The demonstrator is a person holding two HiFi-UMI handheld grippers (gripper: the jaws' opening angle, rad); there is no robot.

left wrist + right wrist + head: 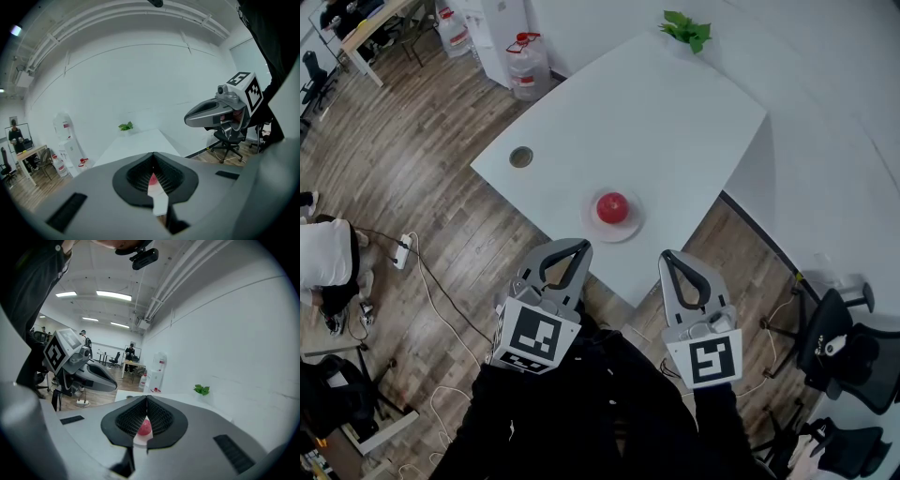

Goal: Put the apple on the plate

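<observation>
On the plate (630,228), apple (612,207) sits stem-up; left tool (582,247), right tool (667,254) clenched empty

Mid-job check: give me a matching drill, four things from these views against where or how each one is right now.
Things:
1. apple
2. plant
3. left claw
4. water jug

Place or state:
A. on the wood floor
B. shut, holding nothing
C. on the plate
D. at the table's far corner

Pairs: 1-C, 2-D, 3-B, 4-A
</observation>
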